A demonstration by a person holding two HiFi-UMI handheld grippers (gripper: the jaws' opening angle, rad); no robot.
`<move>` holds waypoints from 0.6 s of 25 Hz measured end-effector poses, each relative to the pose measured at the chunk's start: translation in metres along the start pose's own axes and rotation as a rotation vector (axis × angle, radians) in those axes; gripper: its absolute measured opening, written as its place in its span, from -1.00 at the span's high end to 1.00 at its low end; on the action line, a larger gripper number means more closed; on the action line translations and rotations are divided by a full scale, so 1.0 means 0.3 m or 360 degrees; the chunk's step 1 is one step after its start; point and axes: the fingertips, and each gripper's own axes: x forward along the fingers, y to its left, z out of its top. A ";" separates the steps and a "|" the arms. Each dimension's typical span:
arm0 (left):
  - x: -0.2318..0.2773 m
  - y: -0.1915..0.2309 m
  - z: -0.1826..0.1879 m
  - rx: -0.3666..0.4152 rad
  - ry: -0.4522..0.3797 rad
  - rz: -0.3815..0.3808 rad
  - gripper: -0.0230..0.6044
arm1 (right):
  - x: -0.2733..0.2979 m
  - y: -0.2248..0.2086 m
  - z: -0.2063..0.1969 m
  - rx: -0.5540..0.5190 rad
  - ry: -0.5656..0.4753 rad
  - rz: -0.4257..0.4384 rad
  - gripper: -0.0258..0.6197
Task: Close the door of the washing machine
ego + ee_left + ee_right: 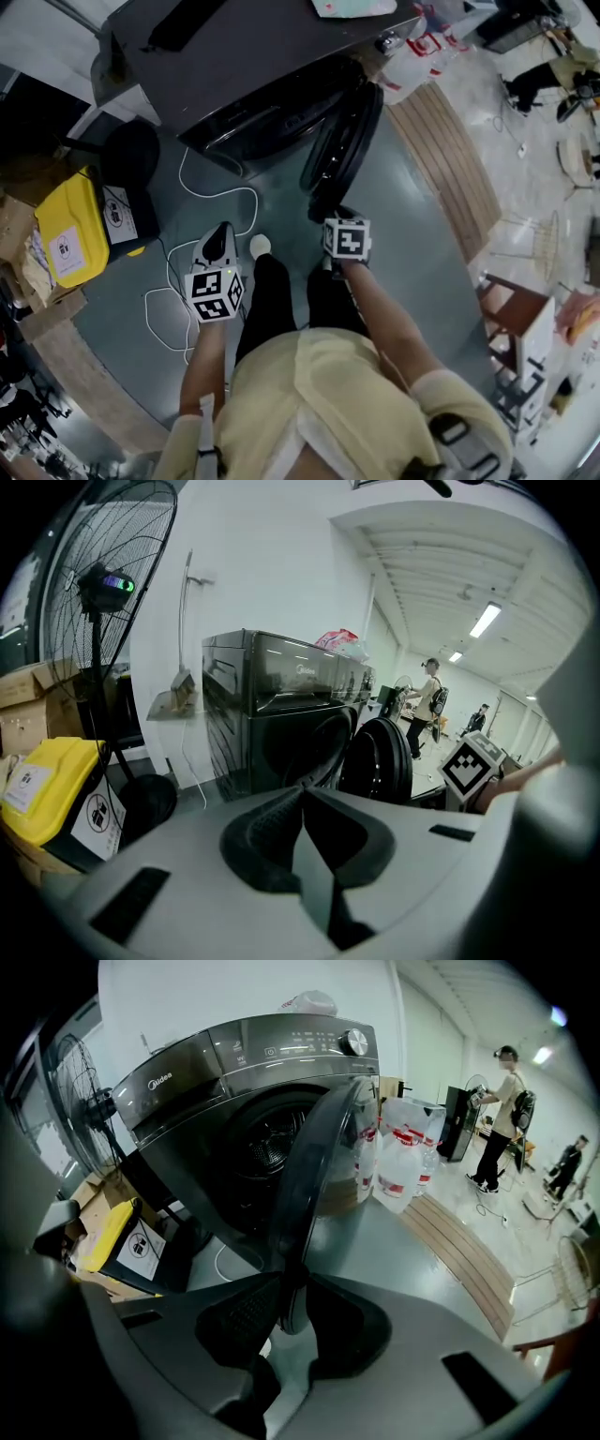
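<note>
The dark front-loading washing machine (234, 66) (272, 714) (234, 1082) stands ahead with its round door (342, 141) (380, 761) (314, 1176) swung out towards me. My right gripper (336, 217) (295, 1279) is at the door's lower free edge. Its jaws stand slightly apart, and the edge shows in the gap between the fingertips; I see no pad pressing on it. My left gripper (223, 232) (302, 791) hangs to the left of the door, away from the machine, fingertips together and empty.
A yellow bin (70, 230) and a standing fan (103, 583) with a round base (129, 150) are left of the machine. A white cable (216, 192) loops over the floor. Water jugs (403, 1162) and a wooden strip (455, 169) lie to the right. People (502, 1119) stand far back.
</note>
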 end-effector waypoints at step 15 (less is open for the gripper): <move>-0.026 0.124 0.025 -0.0033 -0.0032 0.0057 0.90 | 0.093 0.235 0.139 0.0056 -0.0010 0.0065 0.65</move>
